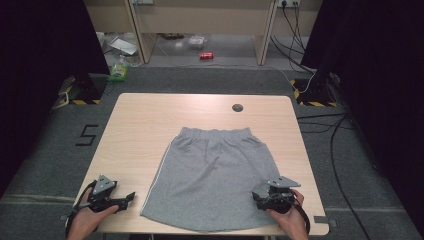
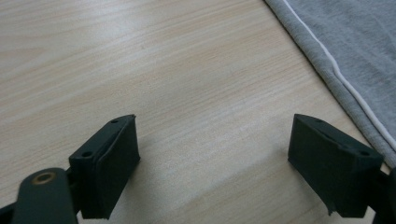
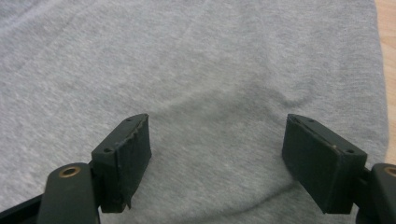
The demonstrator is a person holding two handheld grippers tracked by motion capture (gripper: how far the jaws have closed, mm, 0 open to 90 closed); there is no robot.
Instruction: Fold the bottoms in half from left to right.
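Grey shorts [image 1: 212, 177] lie flat mid-table, waistband at 12 o'clock. Left gripper [image 1: 129, 198] gapes empty over bare wood at 8, right gripper [image 1: 256, 195] released above fabric at 5. Risk: right pinches just the top layer w/o the hem, so cloth bunches; left could miss the piped edge.

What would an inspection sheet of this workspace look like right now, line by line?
Surface: light wooden table, with a small dark round spot near its far edge.
Job's things: grey shorts spread flat, waistband at the far side, white stripe along the side seam.
Clutter: nothing seen on the table.
Grippers: left gripper open over bare wood beside the shorts; right gripper open above the grey fabric.
Cables: black cables on the floor right of the table.
Surroundings: red can and litter on the floor beyond; a 5 marking on the floor.
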